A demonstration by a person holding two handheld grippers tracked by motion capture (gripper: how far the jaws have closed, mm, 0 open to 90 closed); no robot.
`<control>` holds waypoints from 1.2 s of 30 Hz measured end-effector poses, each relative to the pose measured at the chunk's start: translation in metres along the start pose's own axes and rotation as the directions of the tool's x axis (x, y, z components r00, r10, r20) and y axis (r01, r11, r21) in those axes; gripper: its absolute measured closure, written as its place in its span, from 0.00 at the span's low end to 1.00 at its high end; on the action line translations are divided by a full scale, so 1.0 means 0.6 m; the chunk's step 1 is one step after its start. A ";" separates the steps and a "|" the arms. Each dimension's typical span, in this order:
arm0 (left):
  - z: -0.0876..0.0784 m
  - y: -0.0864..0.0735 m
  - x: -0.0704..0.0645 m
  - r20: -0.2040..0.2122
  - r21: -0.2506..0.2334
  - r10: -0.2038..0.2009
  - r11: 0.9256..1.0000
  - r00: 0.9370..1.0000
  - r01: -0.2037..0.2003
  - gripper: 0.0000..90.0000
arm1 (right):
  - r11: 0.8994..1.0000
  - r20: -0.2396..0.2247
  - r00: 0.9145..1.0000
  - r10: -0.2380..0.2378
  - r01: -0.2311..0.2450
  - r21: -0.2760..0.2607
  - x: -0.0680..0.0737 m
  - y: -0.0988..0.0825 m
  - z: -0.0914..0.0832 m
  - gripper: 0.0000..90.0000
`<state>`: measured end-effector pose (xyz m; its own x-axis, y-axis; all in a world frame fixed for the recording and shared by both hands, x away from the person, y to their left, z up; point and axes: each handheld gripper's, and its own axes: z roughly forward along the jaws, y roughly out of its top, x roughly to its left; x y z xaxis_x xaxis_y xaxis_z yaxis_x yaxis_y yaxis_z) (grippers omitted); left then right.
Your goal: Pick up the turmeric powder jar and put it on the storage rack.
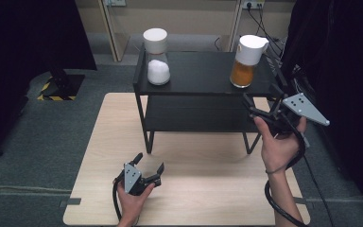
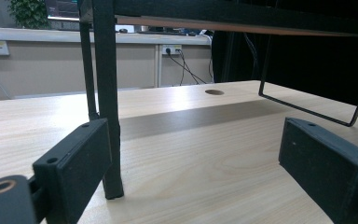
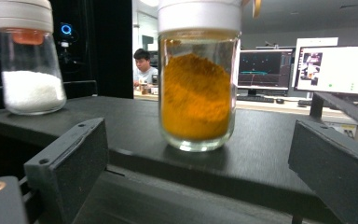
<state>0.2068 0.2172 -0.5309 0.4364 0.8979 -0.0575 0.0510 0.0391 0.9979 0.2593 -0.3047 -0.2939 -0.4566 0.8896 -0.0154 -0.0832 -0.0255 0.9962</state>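
A black two-tier shelf [image 1: 203,75] stands at the back of the light wooden table [image 1: 189,198]. On its top board are a glass jar of white powder [image 1: 158,57] at the left and a glass jar of orange powder [image 1: 246,61] with a white lid at the right. My right gripper [image 1: 261,100] is open, held just in front of the shelf's right edge; the orange jar [image 3: 198,77] stands ahead between its jaws, apart from them, with the white jar [image 3: 28,60] farther left. My left gripper [image 1: 149,161] is open and empty, low over the table, facing the shelf's front left leg [image 2: 108,100].
The shelf's lower board [image 1: 194,113] is bare. A wire foot [image 2: 317,112] of the shelf rests on the table at the right. Grey floor surrounds the table, with dark curtains at both sides. Desks with monitors [image 3: 338,70] and a seated person [image 3: 144,67] lie far behind.
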 end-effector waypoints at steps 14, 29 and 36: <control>0.000 0.000 -0.001 -0.003 0.000 0.002 1.000 1.000 -0.002 0.10 | 1.000 -0.039 0.999 0.017 -0.016 0.008 -0.021 -0.038 -0.059 0.05; 0.000 0.000 -0.001 -0.003 0.000 0.002 1.000 1.000 -0.002 0.10 | 0.999 -0.050 0.999 0.014 -0.013 0.034 -0.022 -0.072 -0.093 0.05; -0.001 0.000 -0.001 -0.003 -0.001 0.003 1.000 1.000 -0.003 0.10 | 0.999 -0.056 0.998 0.015 -0.013 0.046 -0.021 -0.088 -0.104 0.05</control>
<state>0.2062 0.2167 -0.5312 0.4334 0.8996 -0.0546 0.0488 0.0371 0.9981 0.2144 -0.3430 -0.3517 -0.5064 0.8623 -0.0050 -0.0362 -0.0154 0.9992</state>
